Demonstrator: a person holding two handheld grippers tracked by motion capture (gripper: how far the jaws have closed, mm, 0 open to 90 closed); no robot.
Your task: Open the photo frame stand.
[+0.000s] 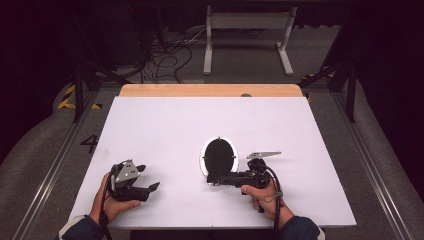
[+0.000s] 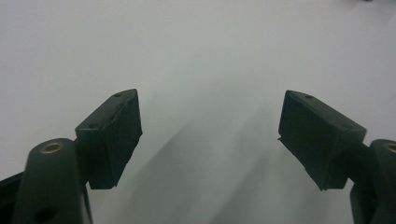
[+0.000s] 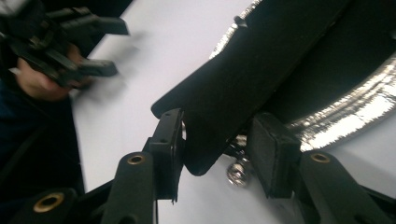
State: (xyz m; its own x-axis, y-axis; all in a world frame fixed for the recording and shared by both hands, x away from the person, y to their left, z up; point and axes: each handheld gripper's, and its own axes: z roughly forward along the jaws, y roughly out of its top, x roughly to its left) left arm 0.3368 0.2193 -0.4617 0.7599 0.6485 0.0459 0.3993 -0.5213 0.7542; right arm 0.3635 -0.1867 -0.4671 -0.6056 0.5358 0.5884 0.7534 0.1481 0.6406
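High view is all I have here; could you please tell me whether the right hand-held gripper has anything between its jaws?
Observer: Yes. In the right gripper view, a flat black tab of the silver-rimmed black oval dish sits between the jaws of the right hand-held gripper.
Operator: Thank you. Are both pads pressing on it?
Observer: It seems not. One pad lies against the tab, but the other pad stands off, and a small metal knob shows in the gap.
Operator: And the other one?
Observer: The left hand-held gripper has its jaws wide apart over the bare white table, with nothing between them.
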